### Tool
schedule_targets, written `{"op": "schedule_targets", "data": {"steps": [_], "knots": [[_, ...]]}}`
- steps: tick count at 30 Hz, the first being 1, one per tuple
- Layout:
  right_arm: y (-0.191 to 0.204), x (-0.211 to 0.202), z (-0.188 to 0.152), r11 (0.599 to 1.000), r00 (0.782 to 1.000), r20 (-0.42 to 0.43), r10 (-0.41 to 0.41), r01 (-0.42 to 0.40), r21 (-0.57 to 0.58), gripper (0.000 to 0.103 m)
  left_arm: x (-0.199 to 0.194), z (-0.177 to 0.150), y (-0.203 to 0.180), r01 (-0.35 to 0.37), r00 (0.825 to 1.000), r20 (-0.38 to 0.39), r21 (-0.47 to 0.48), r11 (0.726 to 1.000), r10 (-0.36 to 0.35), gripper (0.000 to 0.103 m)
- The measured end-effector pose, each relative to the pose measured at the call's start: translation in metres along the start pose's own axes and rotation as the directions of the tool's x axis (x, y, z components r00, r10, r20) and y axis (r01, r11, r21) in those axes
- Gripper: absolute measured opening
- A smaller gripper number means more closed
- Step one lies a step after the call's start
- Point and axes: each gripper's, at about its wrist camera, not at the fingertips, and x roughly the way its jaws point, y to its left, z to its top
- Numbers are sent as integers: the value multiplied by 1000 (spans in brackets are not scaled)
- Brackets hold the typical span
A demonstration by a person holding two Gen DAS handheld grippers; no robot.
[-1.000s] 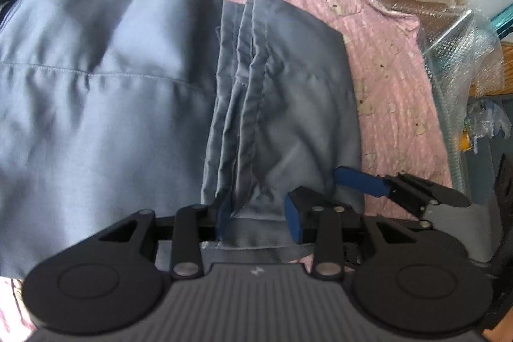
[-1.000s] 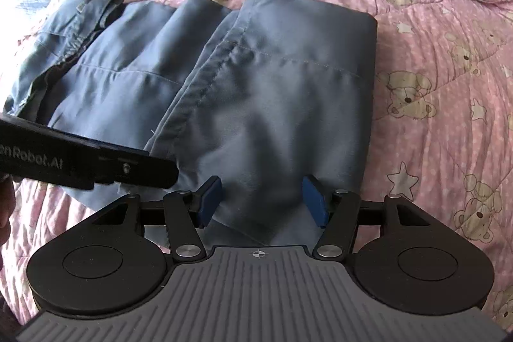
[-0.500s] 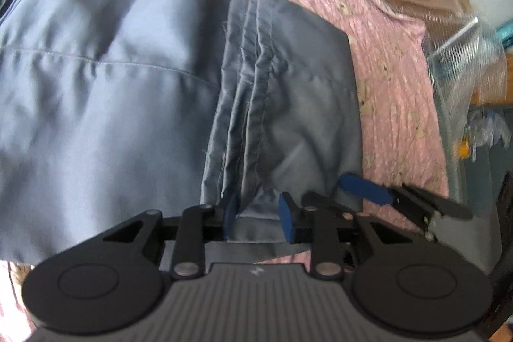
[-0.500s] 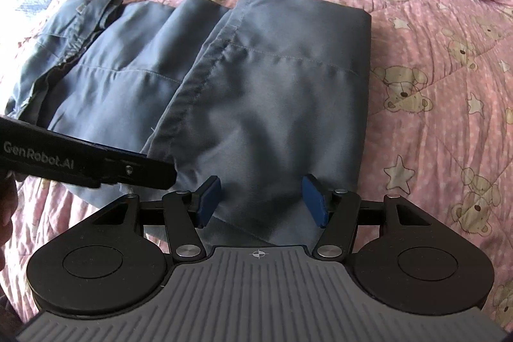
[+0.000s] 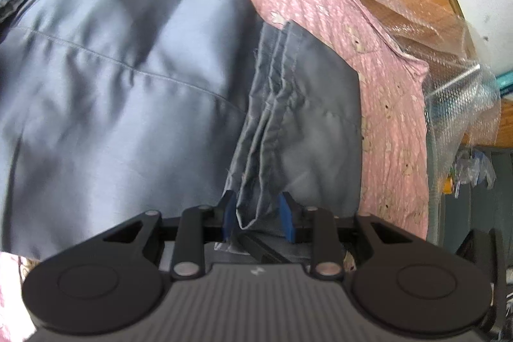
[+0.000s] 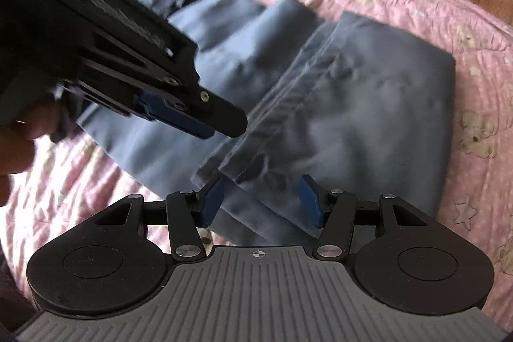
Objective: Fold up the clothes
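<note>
Grey-blue trousers (image 5: 121,92) lay spread on a pink quilt (image 5: 394,124) printed with bears, in the left wrist view. Their stacked hem edges ran down between the blue pads (image 5: 286,215) of the left tool (image 5: 256,213), whose jaws were drawn in close on either side of that bunched cloth; whether they truly pinched it I could not tell. Bubble wrap (image 5: 449,79) covered the quilt's far edge.

From the right wrist view, the right tool (image 6: 261,201) stood with its jaws wide apart, the folded trouser edge lying between them, ungripped. The left tool (image 6: 195,120) hung above the trousers (image 6: 368,104) at upper left, held by a hand (image 6: 22,137). The picture was blurred.
</note>
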Motion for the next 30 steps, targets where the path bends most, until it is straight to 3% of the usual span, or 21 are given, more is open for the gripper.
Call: {"op": "schedule_targets", "data": {"steps": [4,9,21,30], "knots": [[-1,2,2,1000,1000,-4,-6,6,3,55,1,0,-2,2,1000,-7,17,1000,-1,29],[0,5,5,1000,1000,-5,-6,6,-4,47,0,1,-6,-6,1000,-2,23,1000,6,30],[-5,2,6,999,999,8,40,-40,12,9,-3,14,-21,-53,998,22,89,995,51,31],[0,-4,-14,995,995,2,95,-95,18,7,11,15,-44,-124,992,28,223,967,120,32]]}}
